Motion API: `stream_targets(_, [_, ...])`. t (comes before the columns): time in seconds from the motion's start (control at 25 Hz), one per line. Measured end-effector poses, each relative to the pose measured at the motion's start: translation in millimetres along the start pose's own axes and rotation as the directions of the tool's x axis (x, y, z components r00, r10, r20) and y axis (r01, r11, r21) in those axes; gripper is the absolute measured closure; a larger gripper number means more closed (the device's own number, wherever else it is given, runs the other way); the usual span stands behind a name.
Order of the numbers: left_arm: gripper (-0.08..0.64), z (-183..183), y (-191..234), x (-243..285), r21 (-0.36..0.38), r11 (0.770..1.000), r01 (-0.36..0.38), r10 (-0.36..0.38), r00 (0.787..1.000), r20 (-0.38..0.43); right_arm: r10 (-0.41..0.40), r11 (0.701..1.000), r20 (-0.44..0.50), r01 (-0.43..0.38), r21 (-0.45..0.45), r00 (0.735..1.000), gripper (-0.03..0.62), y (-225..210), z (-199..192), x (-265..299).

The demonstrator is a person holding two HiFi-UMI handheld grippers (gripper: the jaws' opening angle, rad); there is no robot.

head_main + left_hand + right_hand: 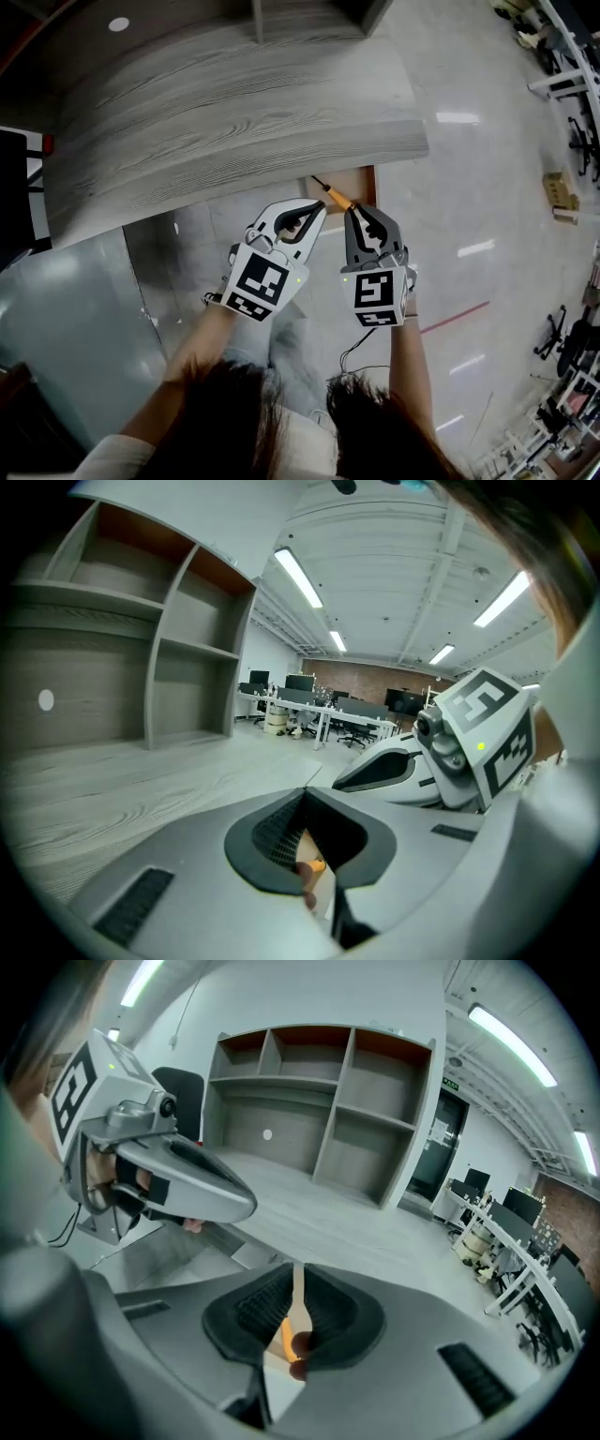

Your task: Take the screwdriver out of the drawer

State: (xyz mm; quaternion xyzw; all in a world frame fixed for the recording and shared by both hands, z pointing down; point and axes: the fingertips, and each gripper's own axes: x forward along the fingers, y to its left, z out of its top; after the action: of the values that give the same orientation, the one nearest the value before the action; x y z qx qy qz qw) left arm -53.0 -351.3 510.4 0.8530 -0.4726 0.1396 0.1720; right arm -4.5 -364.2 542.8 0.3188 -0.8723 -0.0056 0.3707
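The right tongs (352,212) (298,1283) pinched the screwdriver (333,193) (286,1333) by its orange handle. It was held over the open drawer (362,180) below the desk's (234,112) front edge, towards the right corner. The left tongs (319,208) (306,794) were just beside it, their tips pressed together on nothing.

Desk (234,112): grey, streaked wood grain. Drawer (364,176) below the desk's front edge: brown. Screwdriver (335,194) at that edge: orange handle, dark shaft. Left gripper (317,210) white, right gripper (349,210) dark grey; marker cubes black-and-white squares.
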Motion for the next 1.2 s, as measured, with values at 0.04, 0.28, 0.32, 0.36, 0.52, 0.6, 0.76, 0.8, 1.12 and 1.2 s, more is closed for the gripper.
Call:
stream_targets(0.04, [0.543, -4.6, 1.0, 2.8, 0.0, 1.0, -0.001, 0.001, 1.0, -0.002, 0.01, 1.0, -0.008, -0.01, -0.006, 1.0, 0.561, 1.7, -4.2, 5.6])
stream_targets(0.28, [0.543, -31.5, 13.6, 19.5, -0.008, 1.0, -0.011, 0.011, 1.0, -0.012, 0.056, 0.998, -0.078, -0.059, -0.037, 0.995, 0.56, 10.4, -32.5, 40.1])
stream_targets(0.32, [0.543, -36.5, 16.0, 21.9, -0.01, 1.0, -0.013, 0.013, 1.0, -0.013, 0.062, 0.997, -0.086, -0.066, -0.039, 0.994, 0.558, 12.2, -37.0, 45.9])
stream_targets(0.36, [0.543, -41.3, 18.0, 24.1, -0.014, 1.0, -0.015, 0.015, 1.0, -0.014, 0.068, 0.997, -0.093, -0.072, -0.042, 0.993, 0.555, 14.0, -41.5, 51.0])
stream_targets(0.52, [0.543, -55.8, 24.8, 32.1, -0.022, 1.0, -0.018, 0.018, 1.0, -0.011, 0.089, 0.994, -0.123, -0.096, -0.053, 0.988, 0.545, 20.7, -56.8, 69.3])
stream_targets(0.6, [0.543, -62.3, 27.9, 36.7, -0.022, 1.0, -0.018, 0.017, 1.0, -0.013, 0.103, 0.992, -0.143, -0.112, -0.06, 0.984, 0.538, 23.9, -64.7, 78.5])
stream_targets(0.76, [0.543, -77.7, 33.7, 46.9, -0.031, 0.999, -0.016, 0.015, 1.0, -0.021, 0.122, 0.989, -0.176, -0.135, -0.065, 0.977, 0.531, 26.8, -80.6, 96.1])
stream_targets(0.8, [0.543, -81.9, 34.7, 49.1, -0.033, 0.999, -0.016, 0.015, 1.0, -0.023, 0.125, 0.988, -0.183, -0.139, -0.064, 0.975, 0.528, 27.2, -84.3, 100.0])
stream_targets(1.12, [0.543, -110.0, 42.9, 58.5, -0.048, 0.998, -0.028, 0.027, 0.999, -0.031, 0.147, 0.984, -0.223, -0.165, -0.064, 0.964, 0.52, 29.4, -103.1, 128.3])
stream_targets(1.2, [0.543, -114.8, 45.7, 61.2, -0.05, 0.998, -0.034, 0.032, 0.999, -0.033, 0.156, 0.982, -0.235, -0.176, -0.069, 0.959, 0.515, 31.0, -108.0, 136.1])
